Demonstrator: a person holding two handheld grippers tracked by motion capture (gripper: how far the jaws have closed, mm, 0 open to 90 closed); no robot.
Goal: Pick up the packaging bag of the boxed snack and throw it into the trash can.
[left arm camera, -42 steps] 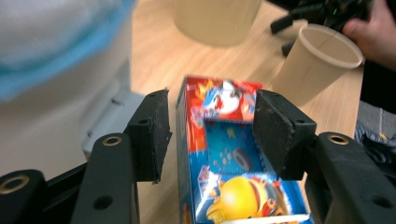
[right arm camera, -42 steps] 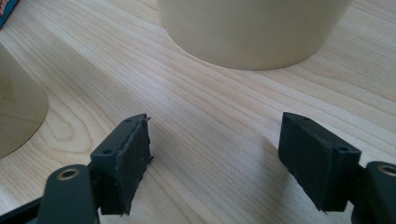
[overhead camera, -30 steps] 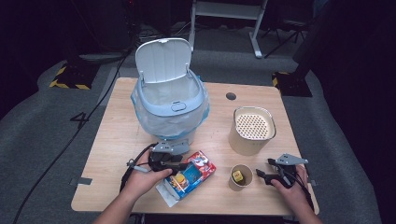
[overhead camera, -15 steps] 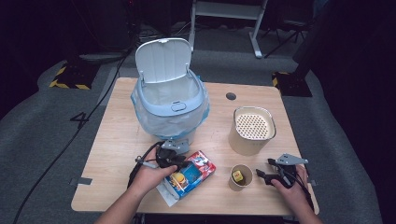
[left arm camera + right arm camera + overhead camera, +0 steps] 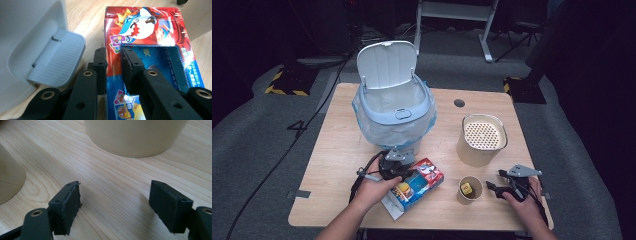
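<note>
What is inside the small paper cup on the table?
The paper cup holds one small yellow object. What this object is cannot be told; the cup's bottom under it is hidden.

The left gripper [image 5: 113,68] seems nearly closed, jaws close together, while the right gripper [image 5: 115,205] rests with jaws wide apart.

A light wooden bench [image 5: 337,150] carries a pale grey plastic bin [image 5: 395,112] with its lid raised and a clear bag lining it. To the right of the bin stands a cream cylindrical container with a perforated top [image 5: 482,140], and nearer the bench's front edge from that container sits a small paper cup [image 5: 470,190] holding a yellow object. A dark round hole [image 5: 459,103] marks the bench behind the container.
</note>
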